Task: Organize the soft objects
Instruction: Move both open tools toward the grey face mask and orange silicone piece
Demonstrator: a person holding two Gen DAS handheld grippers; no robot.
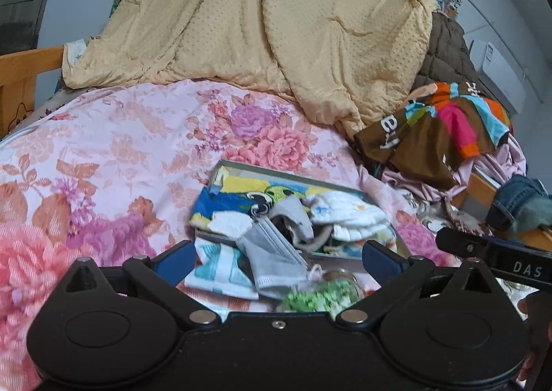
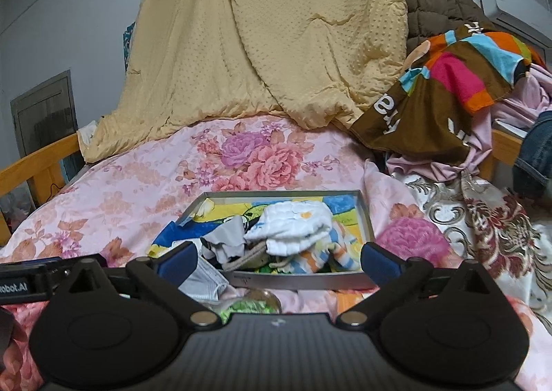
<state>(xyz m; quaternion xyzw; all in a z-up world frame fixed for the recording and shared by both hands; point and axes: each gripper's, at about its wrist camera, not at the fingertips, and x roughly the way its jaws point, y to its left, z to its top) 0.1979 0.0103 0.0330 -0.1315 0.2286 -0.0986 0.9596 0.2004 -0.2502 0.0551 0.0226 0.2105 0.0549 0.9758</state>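
So both grippers are wide open with nothing between the pads, hovering side by side at the near edge of the bed. The left gripper looks over a grey tray sitting on the floral bedspread, and the right gripper has the same tray dead ahead. The soft stuff is piled in that tray: a white quilted cloth toward the far right, a grey sock-like piece in the middle. The bit that matters, I'd say, is the grey face mask spilling over the tray's near left edge onto the bedspread. It lies straight in front of the left gripper, nearly between its fingers, long axis running near-to-far and a bit rightward. In the right wrist view the same mask sits just beside the left finger, off centre. So my guess is the left hand has the shorter, straighter reach.
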